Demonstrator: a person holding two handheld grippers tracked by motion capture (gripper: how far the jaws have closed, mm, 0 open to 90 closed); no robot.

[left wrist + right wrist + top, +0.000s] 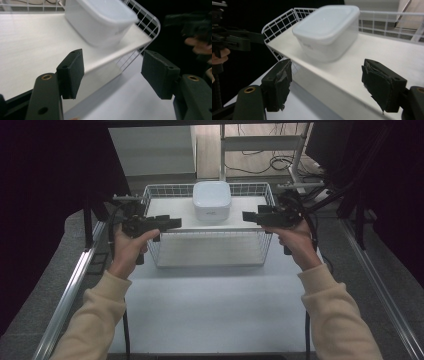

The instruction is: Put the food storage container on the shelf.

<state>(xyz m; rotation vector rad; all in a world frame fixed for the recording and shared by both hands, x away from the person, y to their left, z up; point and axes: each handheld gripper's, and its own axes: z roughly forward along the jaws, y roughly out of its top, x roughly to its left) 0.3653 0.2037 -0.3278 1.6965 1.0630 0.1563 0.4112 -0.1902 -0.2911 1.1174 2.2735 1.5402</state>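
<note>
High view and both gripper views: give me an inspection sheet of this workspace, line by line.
Surface: white table, bare in front.
Job's things: white lidded container standing on the white shelf inside the wire basket, lid on.
Clutter: nothing seen.
Grippers: left gripper and right gripper both open, nothing between the jaws, held either side of the container, apart from it.
Cables: black leads trail from each gripper; more cables on the floor behind.
Surroundings: dark curtains at both sides, metal frame rails.
</note>
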